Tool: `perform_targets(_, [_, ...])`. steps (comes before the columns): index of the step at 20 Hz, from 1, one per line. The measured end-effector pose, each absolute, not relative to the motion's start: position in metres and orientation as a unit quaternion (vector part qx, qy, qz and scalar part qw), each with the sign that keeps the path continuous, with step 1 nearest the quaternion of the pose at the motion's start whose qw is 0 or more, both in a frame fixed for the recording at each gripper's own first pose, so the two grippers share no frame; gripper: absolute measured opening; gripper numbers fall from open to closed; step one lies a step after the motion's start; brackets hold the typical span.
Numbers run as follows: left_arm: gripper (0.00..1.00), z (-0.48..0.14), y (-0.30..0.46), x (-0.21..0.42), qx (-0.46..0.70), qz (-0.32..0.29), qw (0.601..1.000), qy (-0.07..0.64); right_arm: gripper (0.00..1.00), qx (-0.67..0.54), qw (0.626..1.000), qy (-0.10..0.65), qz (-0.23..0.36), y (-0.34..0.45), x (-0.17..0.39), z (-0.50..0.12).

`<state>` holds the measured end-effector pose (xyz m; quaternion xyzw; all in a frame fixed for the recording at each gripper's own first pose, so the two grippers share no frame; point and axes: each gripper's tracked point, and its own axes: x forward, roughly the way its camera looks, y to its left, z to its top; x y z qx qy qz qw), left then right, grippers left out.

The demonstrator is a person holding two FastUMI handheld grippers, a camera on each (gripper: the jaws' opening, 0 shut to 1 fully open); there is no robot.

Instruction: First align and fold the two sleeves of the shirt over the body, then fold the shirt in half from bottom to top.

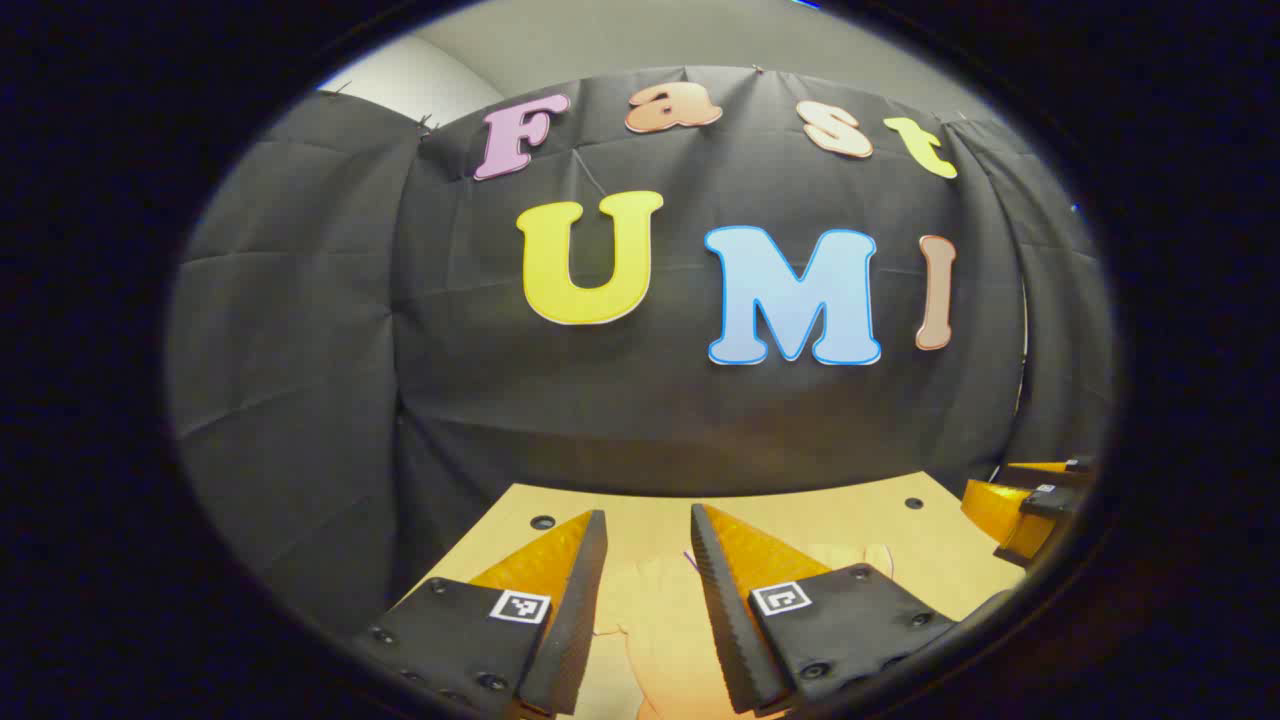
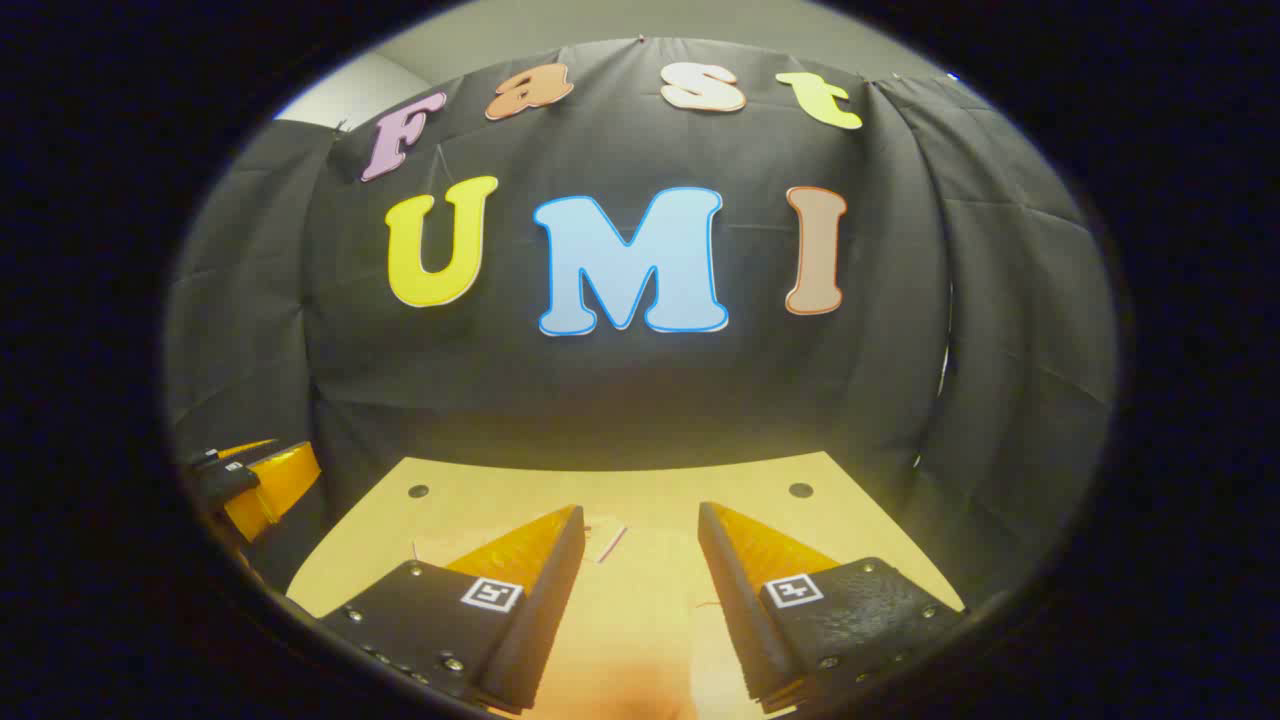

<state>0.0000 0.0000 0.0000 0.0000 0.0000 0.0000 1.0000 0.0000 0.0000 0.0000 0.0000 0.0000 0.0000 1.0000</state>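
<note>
Left tongs (image 1: 648, 530) held spread above the counter (image 1: 930, 545), nothing between the fingers. The shirt (image 1: 660, 620), pale and close in tone to the counter, lies flat below and between them, its far edge well short of the counter's back edge. Right tongs (image 2: 640, 525) likewise spread and unloaded, with the shirt (image 2: 640, 640) lying beneath them. Bare counter surface runs beyond the shirt to the black cloth wall (image 2: 620, 400); each pair of tongs appears at the other view's side margin, well apart.

The right gripper (image 2: 640, 525) hangs over the table (image 2: 480, 490), jaws apart and holding nothing. A pale shirt (image 2: 625, 610) lies beneath them. The left gripper (image 2: 245, 470) shows far left.
</note>
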Motion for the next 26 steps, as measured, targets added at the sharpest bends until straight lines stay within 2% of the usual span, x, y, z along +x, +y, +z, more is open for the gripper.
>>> perform_targets(13, [0.66, 0.0, 0.01, -0.005, 0.004, 0.018, 1.0, 0.002, 0.74, -0.013, 0.998, 0.058, 0.002, -0.011, 0.032, -0.031])
perform_targets(21, [0.66, -0.002, 0.018, -0.005, 0.007, 0.031, 0.999, 0.009, 0.74, -0.028, 0.992, 0.12, -0.006, -0.034, 0.095, -0.074])
perform_targets(26, [0.66, -0.001, 0.025, -0.004, 0.017, 0.048, 0.999, 0.014, 0.72, -0.048, 0.983, 0.179, -0.012, -0.057, 0.145, -0.122])
